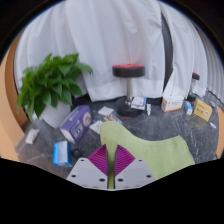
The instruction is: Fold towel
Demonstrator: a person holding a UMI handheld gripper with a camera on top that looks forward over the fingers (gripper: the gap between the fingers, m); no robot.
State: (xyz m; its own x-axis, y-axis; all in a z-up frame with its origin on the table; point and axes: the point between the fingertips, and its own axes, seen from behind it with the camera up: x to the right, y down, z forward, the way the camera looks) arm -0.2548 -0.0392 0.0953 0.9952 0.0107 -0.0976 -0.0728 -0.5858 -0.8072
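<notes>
A pale green towel (150, 145) lies on the dark table ahead of my gripper (110, 160). A narrow fold of it runs back between the two magenta pads (97, 160), which press on it from both sides. The fingers are shut on this edge of the towel. The rest of the towel spreads out to the right beyond the fingers, with a raised corner pointing away toward the table's middle.
A potted green plant (50, 82) stands at the left. Small boxes (75, 122) and packets (62, 152) lie left of the towel. More boxes (172, 103) stand at the far right. A round stool (128, 72) and white curtains are behind the table.
</notes>
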